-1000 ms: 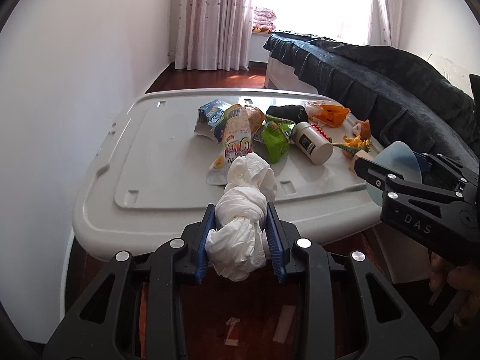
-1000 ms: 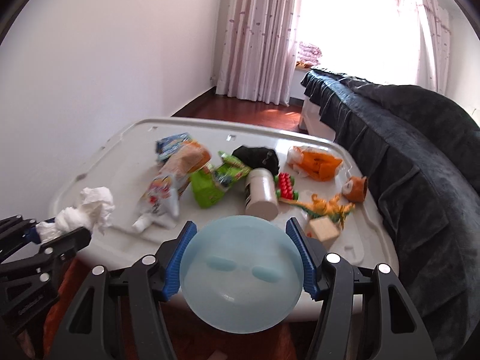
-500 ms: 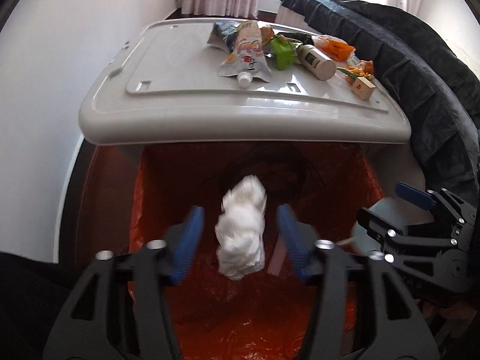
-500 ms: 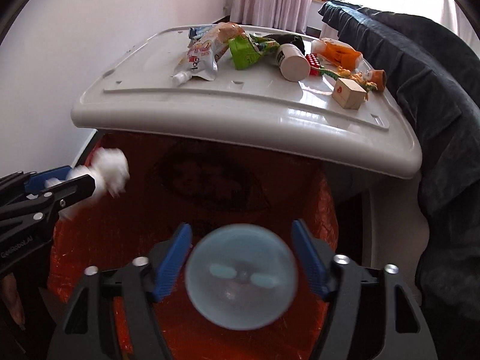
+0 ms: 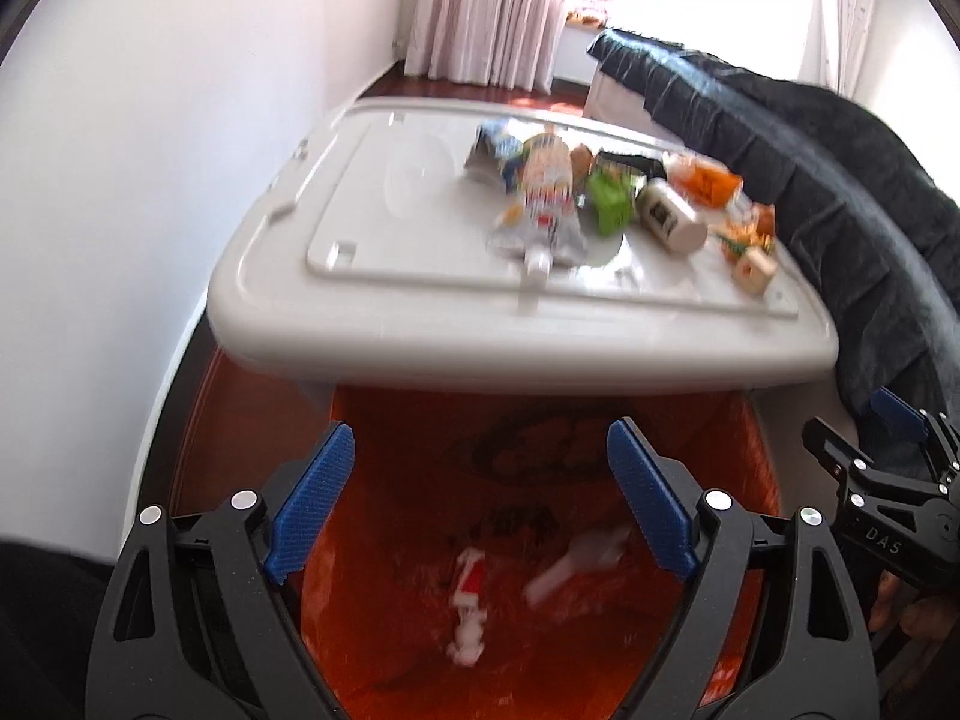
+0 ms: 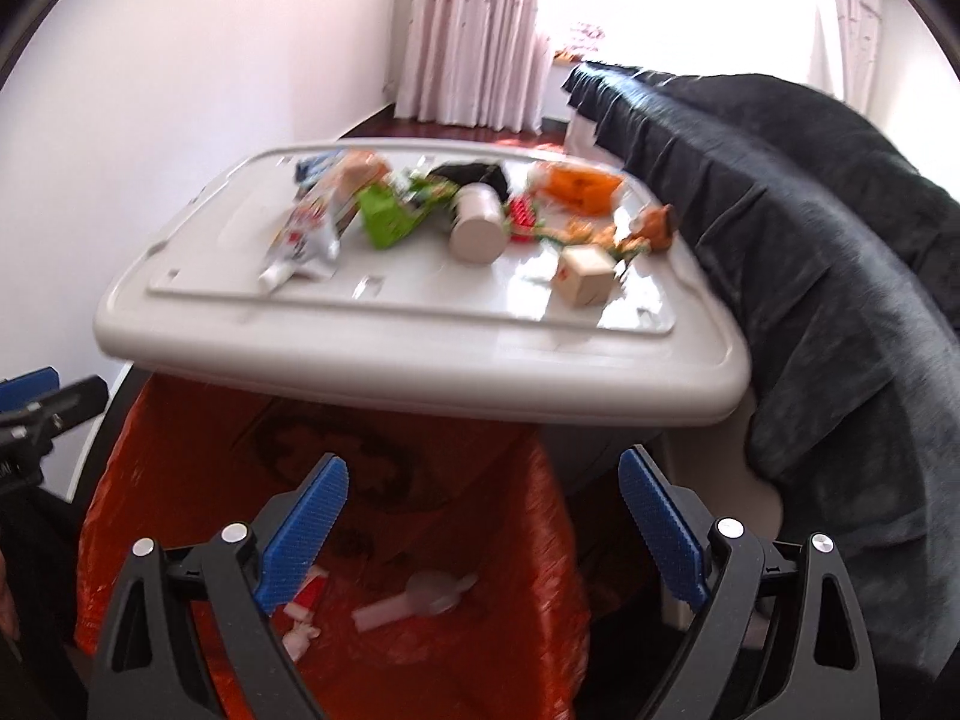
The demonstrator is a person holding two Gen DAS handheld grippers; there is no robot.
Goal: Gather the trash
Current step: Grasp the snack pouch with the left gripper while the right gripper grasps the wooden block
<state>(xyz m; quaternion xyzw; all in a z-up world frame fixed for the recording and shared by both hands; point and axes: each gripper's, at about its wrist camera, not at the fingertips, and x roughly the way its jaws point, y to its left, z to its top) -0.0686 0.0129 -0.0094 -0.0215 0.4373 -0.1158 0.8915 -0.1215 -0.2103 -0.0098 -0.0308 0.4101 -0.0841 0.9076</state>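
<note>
My left gripper is open and empty above an orange trash bag. My right gripper is open and empty above the same bag. Blurred white and red scraps lie at the bag's bottom, also in the right wrist view. On the white lid behind the bag lie a drink pouch, a green carton, a white cup, an orange wrapper and a wooden cube.
A dark blanket-covered sofa runs along the right. A white wall is on the left. Small toys sit at the lid's right edge. The right gripper's side shows at the right of the left wrist view.
Both grippers opened over the bag. The white tissue wad fell from the left gripper and the pale blue round lid fell from the right. Both views then tilted back up toward the lid.
</note>
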